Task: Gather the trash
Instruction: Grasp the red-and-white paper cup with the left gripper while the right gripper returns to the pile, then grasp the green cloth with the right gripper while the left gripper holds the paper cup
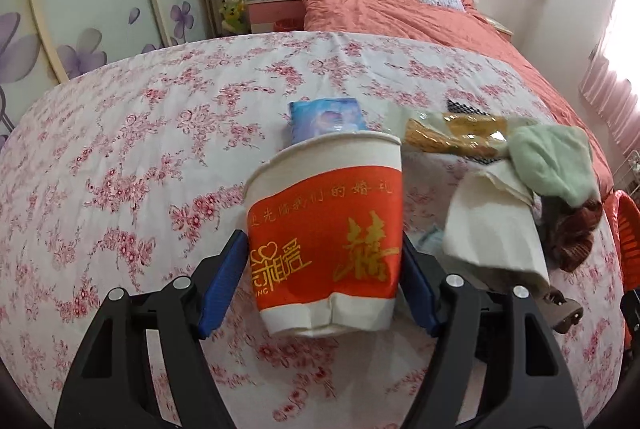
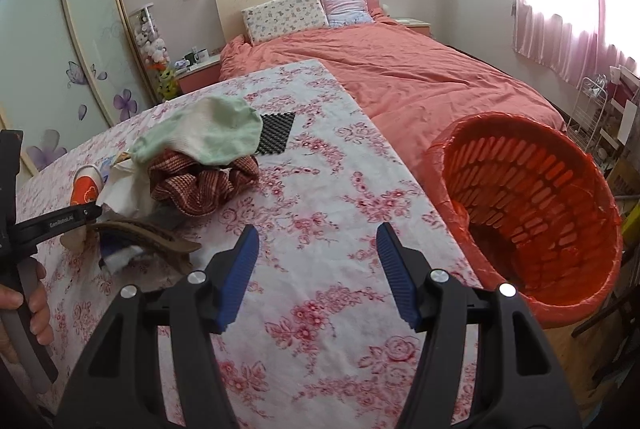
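Note:
My left gripper (image 1: pixel 324 265) is shut on a crumpled red-and-white paper cup (image 1: pixel 326 229) and holds it just above the floral tablecloth (image 1: pixel 120 157). The cup also shows in the right wrist view (image 2: pixel 85 186), at the far left. Behind it lie a blue tissue pack (image 1: pixel 327 117) and a clear snack wrapper (image 1: pixel 452 133). White paper (image 1: pixel 496 225) lies to its right. My right gripper (image 2: pixel 318 261) is open and empty over the table, left of a red mesh trash basket (image 2: pixel 532 205) lined with a red bag.
A pile of clothes sits on the table: a green cloth (image 2: pixel 208 133), a brown knit (image 2: pixel 200 185) and a black mesh mat (image 2: pixel 276 133). A brown sandal (image 2: pixel 152 233) lies near it. A bed with a coral duvet (image 2: pixel 400 69) stands behind the table.

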A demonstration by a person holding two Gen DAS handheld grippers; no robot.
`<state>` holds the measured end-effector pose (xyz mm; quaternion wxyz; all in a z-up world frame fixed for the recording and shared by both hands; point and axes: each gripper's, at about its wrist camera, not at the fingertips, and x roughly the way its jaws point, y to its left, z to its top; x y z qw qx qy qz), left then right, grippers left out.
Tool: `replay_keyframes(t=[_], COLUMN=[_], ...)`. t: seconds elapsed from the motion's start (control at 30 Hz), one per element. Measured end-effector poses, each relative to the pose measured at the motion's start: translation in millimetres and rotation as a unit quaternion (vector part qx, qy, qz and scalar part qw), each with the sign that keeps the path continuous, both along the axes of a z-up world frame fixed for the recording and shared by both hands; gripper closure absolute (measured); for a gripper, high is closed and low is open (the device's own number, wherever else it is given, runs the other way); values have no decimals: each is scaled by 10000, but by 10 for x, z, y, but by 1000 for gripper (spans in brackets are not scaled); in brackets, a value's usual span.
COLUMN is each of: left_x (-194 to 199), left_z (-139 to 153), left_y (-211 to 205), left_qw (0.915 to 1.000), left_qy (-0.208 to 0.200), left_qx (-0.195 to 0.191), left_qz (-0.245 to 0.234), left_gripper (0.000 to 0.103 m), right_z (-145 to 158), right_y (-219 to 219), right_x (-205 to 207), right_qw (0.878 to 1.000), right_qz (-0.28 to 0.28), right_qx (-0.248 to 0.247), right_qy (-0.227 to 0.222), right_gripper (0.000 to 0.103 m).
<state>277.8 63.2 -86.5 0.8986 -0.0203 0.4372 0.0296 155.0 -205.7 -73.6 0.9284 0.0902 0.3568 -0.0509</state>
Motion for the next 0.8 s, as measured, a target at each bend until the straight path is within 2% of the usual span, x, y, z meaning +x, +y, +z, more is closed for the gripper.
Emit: replay_keyframes(t=[0.27, 0.47, 0.57, 0.8], left_x=[-71, -237, -203, -162], left_z=[33, 54, -4, -10], left_y=[183, 419, 493, 479], left_qw=[9999, 9997, 9999, 9995], left_qy=[-59, -139, -53, -155], left_qx=[-75, 168, 131, 256], left_qz=[-124, -63, 54, 54], left_gripper=[32, 32, 32, 32], right_z=[-5, 36, 89, 284], right_y=[60, 152, 209, 372], right_x=[105, 216, 315, 670], right_qw=[10000, 9997, 9994, 9976], right_qz=[67, 190, 233, 334], right_qx=[48, 127, 228, 548], right_qy=[1, -50, -107, -276], right_gripper=[43, 43, 43, 43])
